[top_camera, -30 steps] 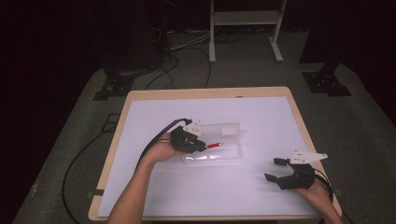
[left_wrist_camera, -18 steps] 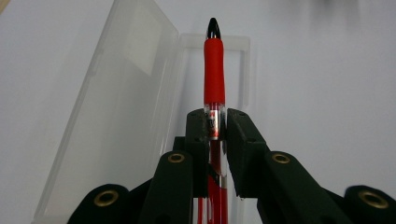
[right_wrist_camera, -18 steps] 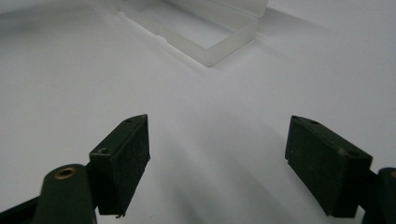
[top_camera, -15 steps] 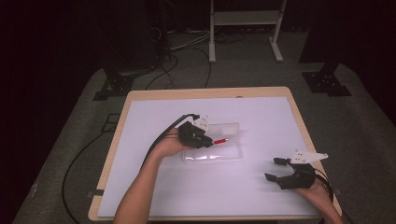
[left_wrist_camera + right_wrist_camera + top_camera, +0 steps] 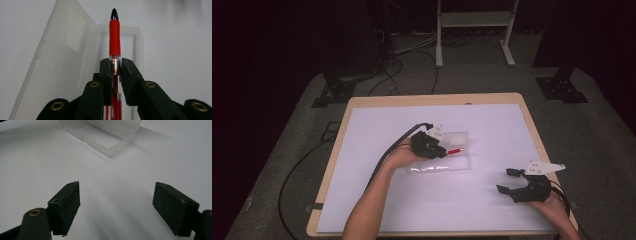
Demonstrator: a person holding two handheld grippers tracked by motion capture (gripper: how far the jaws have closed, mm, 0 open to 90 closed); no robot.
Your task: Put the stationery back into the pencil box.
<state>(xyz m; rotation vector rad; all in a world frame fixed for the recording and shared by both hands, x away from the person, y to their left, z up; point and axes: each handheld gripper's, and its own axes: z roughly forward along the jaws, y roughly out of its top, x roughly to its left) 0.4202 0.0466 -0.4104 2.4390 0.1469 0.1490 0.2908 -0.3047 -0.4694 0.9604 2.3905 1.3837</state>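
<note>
Pen (image 5: 114, 37) in red, clamped between the jaws of the left gripper (image 5: 443, 151), hangs over an open clear plastic case (image 5: 439, 167) near the middle of the white worktop (image 5: 362, 210). The left gripper view looks straight along the barrel: the pads pinch its clear section just behind the red rubber grip, and the dark tip points out over the tray of the case (image 5: 130, 50), with the lid (image 5: 50, 65) folded back flat beside it. The right gripper (image 5: 511, 181) rests near the front right corner of the worktop, jaws wide apart with nothing between them, well apart from the case (image 5: 105, 137) seen farther off in its own view.

The step in hand appears to be laying the pen into the tray. Doing it well likely means keeping the barrel parallel to the long walls, since the tray looks only a little wider than the pen, and lowering until the pen sits inside the rim before letting go. A tilted release could leave the tip riding on the end wall or send the pen rolling onto the lid. The case is light and unanchored, so any nudge from the jaws may slide it; the idle right gripper could steady the nearest wall if needed.
</note>
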